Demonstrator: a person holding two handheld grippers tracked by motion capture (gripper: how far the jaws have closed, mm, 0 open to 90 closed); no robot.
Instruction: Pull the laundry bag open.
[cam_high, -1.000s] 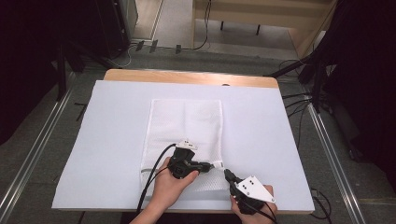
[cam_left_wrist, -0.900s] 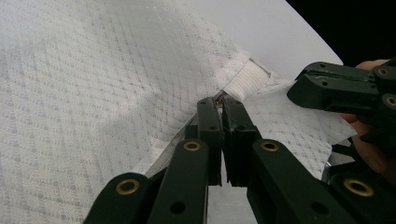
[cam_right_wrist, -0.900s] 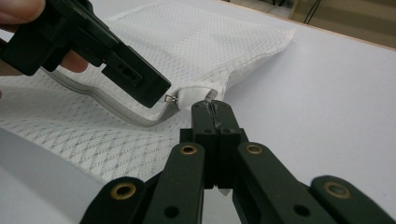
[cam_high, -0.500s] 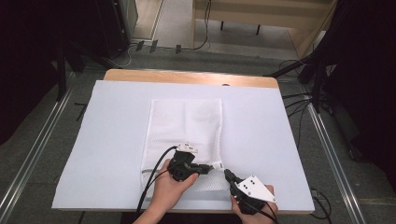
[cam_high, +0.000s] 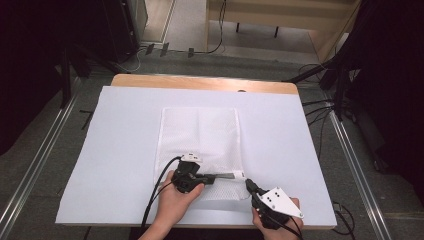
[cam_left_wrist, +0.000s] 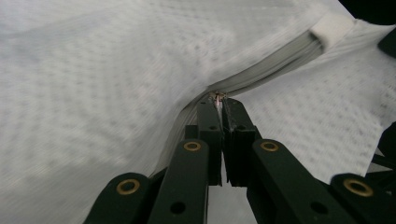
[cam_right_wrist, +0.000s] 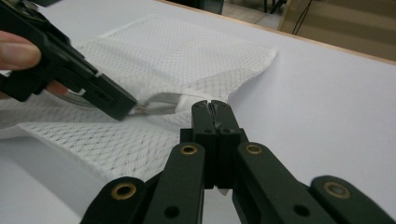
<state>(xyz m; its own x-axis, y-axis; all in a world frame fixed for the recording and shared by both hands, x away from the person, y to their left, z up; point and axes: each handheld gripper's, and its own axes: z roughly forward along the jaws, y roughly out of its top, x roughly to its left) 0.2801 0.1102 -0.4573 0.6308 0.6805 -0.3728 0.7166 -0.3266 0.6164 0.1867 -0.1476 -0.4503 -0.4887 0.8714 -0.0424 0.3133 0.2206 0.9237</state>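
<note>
I judge I'm mid-zip on the mesh bag lying mid-tabletop: left gripper fingers pinching the zipper pull, right gripper fingers clamping the bag's corner; next, draw the pull steadily along.

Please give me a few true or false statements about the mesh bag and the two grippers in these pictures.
1. The left gripper is shut on the zipper pull. True.
2. The mesh bag is black. False: it is white.
3. The right gripper pinches the mesh bag near its corner. True.
4. The mesh bag hangs off the table. False: it lies on the table's white sheet.
5. The right gripper stands wide open. False: it is shut.
</note>
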